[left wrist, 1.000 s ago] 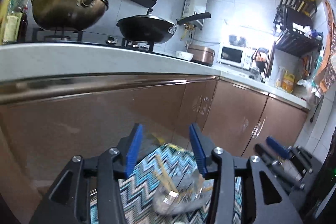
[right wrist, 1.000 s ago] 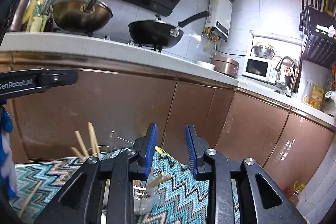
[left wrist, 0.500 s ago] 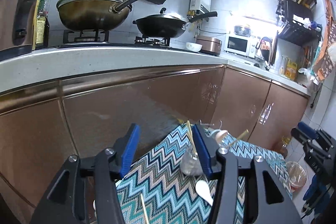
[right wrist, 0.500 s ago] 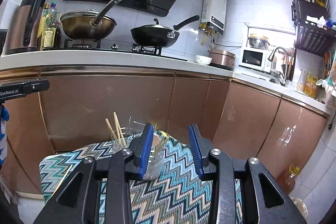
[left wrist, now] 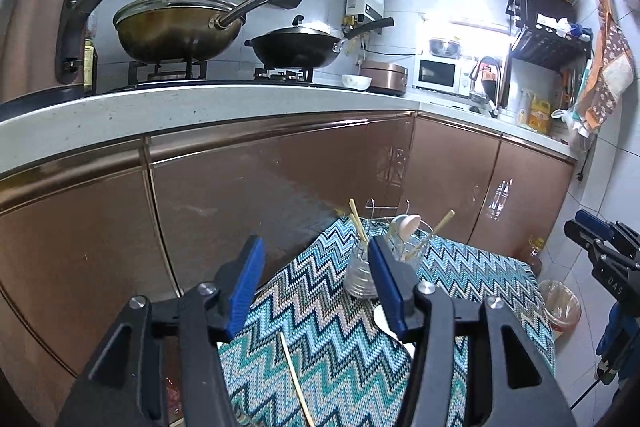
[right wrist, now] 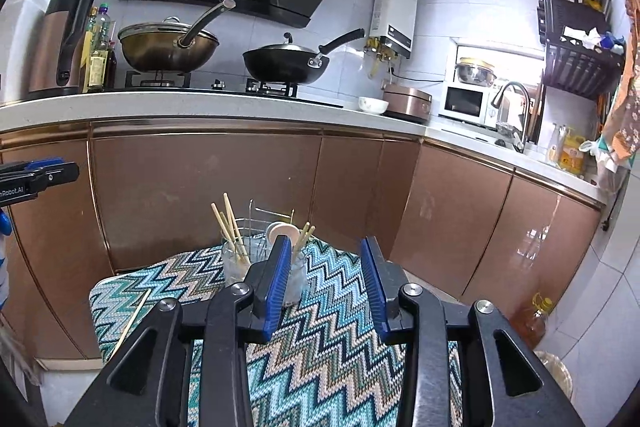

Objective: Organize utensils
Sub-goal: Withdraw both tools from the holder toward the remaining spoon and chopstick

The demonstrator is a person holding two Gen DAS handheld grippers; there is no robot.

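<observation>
A: Left view: the left gripper (left wrist: 316,283) has just been widening, jaws well apart with only cloth (left wrist: 344,359) between them. A loose chopstick (left wrist: 296,379) lies near the cloth's front edge, a white spoon (left wrist: 382,319) beside the right finger.

B: And the jars?

A: One glass jar (left wrist: 358,275) holds chopsticks toward the far edge.

B: Right view?

A: The right gripper (right wrist: 326,287) has also been opening, jaws moderately apart and empty. Two jars (right wrist: 236,267) stand at the far edge with chopsticks; the second jar (right wrist: 296,277) has a spoon too.
</observation>
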